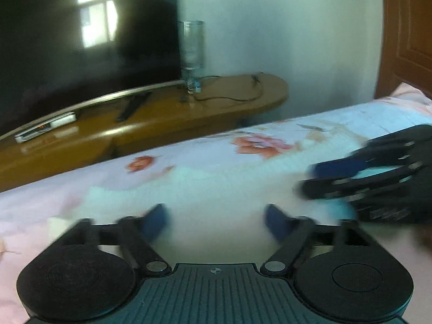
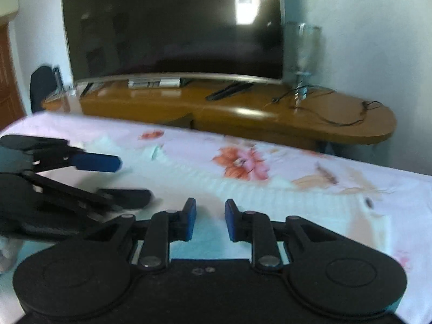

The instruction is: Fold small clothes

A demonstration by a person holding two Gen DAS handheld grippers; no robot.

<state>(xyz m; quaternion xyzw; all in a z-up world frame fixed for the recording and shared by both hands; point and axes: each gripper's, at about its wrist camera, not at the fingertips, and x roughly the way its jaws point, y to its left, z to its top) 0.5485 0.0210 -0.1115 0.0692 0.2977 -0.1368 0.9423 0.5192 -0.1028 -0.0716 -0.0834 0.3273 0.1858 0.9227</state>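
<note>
Hovering over the bed with its flowered sheet, both claws hold nothing: the left claw stands wide, the right claw narrow with a clear gap between its pads. The garment, pale and whitish with a turquoise patch, lies flat on the sheet just under and ahead of them, though blur hides its edges. This looks like a moment between folds, and the next move calls for finding an edge or corner and pinching it cleanly.
</note>
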